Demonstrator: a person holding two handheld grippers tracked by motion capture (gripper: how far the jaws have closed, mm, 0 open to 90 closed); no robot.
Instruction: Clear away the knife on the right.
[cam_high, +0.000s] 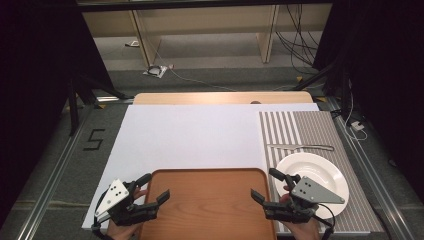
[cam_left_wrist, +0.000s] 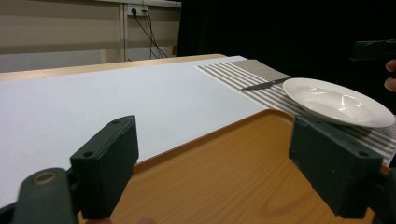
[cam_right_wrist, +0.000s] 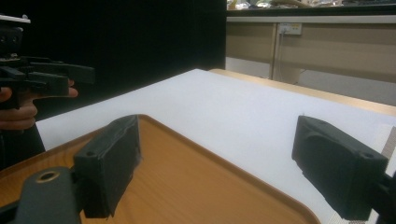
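Tray (cam_high: 210, 205): a bare wooden one with a raised rim, lying at the near edge of the table on a white sheet (cam_high: 195, 135), and it sits between the two tools. The left gripper (cam_high: 152, 187) hangs over the tray's left edge and the right gripper (cam_high: 265, 184) over its right edge. Both stand with their jaws spread wide and nothing between them; neither touches the wood as far as the pictures tell. Just right of the tray lies a striped mat (cam_high: 310, 125) carrying a white plate (cam_high: 320, 170), with a knife (cam_high: 300, 147) beyond it.

The work in hand looks like taking the tray by its two sides. To do that well, each tool should come down so that one jaw goes under the rim and the other over it, at matching points on either edge, so the load balances. The right gripper has the plate just beside it, so it should approach from above, not sweep sideways, or it may knock the plate. Both grips should close together and the lift should stay level.
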